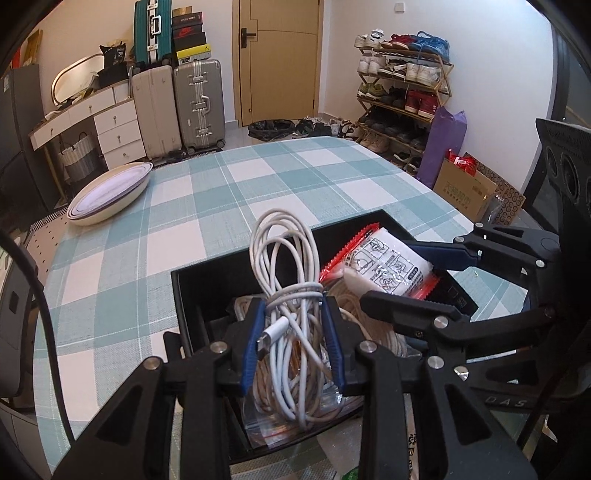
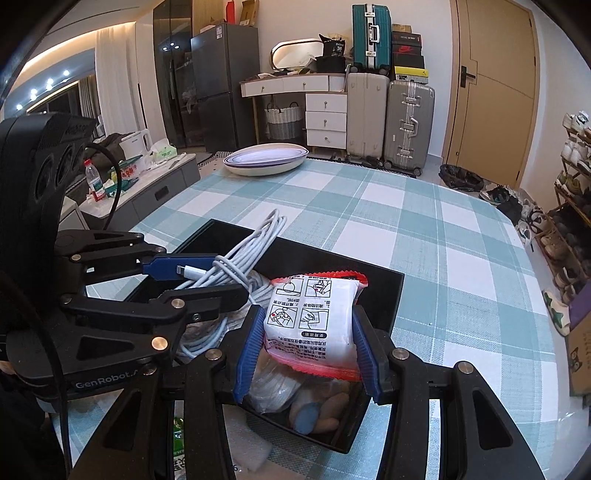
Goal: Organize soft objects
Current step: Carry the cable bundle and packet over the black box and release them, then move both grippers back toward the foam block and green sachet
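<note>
Left wrist view: left gripper [image 1: 293, 332] jaws clamped a coiled white cable [image 1: 286, 273] over the black box [image 1: 192, 295]; right gripper [image 2: 306, 347] jaws clamped a red-edged packet [image 2: 312, 317].

**Setting: lived-in home, dining table by the entry door**

Domestic room. Table under a teal-and-white checked tablecloth [image 1: 280, 184], an oval dish [image 2: 266, 158] near its far edge. Against the back wall: three hard-shell suitcases [image 1: 199, 103], one teal on top, with stacked shoe boxes [image 1: 189, 35] beside it. White dresser with drawers [image 2: 325, 116] carrying an oval mirror [image 2: 295, 53]; woven basket [image 2: 283, 119] underneath. Wooden door [image 1: 279, 61] with a dark handle. Open shoe rack [image 1: 402, 92] full of sneakers, more shoes loose on the floor. Tall dark fridge [image 2: 225, 85] seen from the right wrist view; side counter with a kettle [image 2: 137, 142] and a water bottle [image 2: 93, 180].
</note>
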### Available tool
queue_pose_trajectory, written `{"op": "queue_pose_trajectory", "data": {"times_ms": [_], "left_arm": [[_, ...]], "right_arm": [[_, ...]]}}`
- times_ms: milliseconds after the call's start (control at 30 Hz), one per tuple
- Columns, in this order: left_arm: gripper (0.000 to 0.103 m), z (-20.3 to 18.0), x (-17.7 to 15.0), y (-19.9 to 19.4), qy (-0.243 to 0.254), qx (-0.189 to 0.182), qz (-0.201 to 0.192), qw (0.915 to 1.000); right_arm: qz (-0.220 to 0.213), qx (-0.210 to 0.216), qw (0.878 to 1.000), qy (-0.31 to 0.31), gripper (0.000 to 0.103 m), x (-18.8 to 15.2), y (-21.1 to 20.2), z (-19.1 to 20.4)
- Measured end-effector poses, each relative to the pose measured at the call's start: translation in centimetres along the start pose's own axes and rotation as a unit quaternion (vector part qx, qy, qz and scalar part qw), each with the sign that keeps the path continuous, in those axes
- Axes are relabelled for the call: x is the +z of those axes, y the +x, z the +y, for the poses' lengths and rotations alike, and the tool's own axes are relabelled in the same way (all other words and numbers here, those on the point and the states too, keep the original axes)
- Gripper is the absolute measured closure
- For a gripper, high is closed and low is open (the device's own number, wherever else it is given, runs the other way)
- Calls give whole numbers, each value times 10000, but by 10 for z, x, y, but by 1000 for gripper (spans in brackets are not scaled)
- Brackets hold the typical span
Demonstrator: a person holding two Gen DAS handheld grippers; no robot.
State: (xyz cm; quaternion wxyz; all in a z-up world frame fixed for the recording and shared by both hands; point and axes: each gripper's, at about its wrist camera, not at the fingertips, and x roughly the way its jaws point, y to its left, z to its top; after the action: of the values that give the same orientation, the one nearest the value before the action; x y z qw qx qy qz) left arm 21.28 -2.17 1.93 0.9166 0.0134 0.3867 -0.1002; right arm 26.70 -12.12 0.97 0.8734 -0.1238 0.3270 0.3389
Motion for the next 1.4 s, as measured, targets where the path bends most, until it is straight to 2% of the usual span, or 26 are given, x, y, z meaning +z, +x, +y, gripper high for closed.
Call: {"op": "queue_pose_trajectory", "data": {"times_ms": [233, 367, 433, 467, 500, 600, 633, 667, 700, 800, 1067, 1400], "left_arm": [[71, 0, -7, 5, 47, 57, 111, 9999], [69, 4, -8, 4, -1, 71, 110, 9999], [65, 5, -6, -1, -51, 97, 79, 9999], [59, 5, -5, -4, -72, 129, 32, 9999], [50, 6, -5, -9, -90, 170, -46, 9998], [35, 7, -4, -26, -83, 244, -254, 9993], [28, 7, -4, -32, -74, 276, -296, 9992], [16, 7, -4, -36, -80, 317, -344, 9989], [10, 7, -5, -42, -96, 399, -442, 9982], [0, 8, -7, -56, -161, 512, -620, 9966], [0, 15, -28, -81, -611, 490, -918, 9927], [0, 8, -58, -99, -502, 899, -1001, 9896]], "right_arm": [[9, -9, 10000, -92, 54, -1, 4, -4], [6, -22, 9998, -214, 49, -2, 4, -2], [-88, -39, 9997, -215, 43, -3, -1, -2], [-169, -58, 9996, -199, 36, -3, -5, -3], [-271, -69, 9995, -174, 28, -3, -9, -4], [-537, -104, 9985, -89, 10, -4, -25, -8], [-580, -116, 9982, -52, 7, -5, -29, -9], [-597, -133, 9981, 6, 2, -5, -33, -10], [-599, -131, 9981, 34, 1, -5, -35, -11], [-627, -123, 9979, 87, 1, -9, -45, -10], [-928, -109, 9956, 105, 1, -28, -71, 1], [-1037, -45, 9942, 289, 0, -49, -94, 6]]}}
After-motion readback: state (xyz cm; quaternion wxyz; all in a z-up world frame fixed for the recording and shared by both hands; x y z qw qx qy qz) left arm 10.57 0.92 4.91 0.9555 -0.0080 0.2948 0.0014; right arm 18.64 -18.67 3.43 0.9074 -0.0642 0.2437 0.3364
